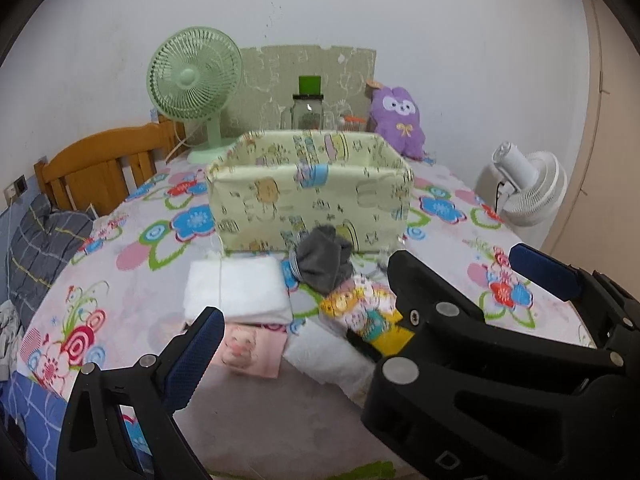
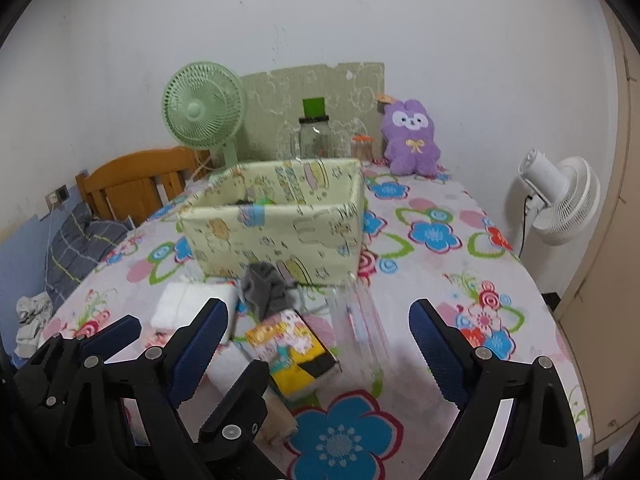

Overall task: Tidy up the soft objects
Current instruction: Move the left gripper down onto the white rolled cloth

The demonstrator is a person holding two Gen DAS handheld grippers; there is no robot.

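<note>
A pale green fabric storage box with cartoon prints stands open on the flowered table; it also shows in the right wrist view. In front of it lie a grey sock bundle, a folded white towel, a pink cloth, a white roll and a colourful tissue pack. The tissue pack, the sock and a clear plastic piece lie ahead of my right gripper. My left gripper is open and empty above the pile. My right gripper is open and empty.
A green fan, jars and a purple plush stand at the table's back. A white fan stands off the right edge. A wooden bed frame and grey bedding lie to the left.
</note>
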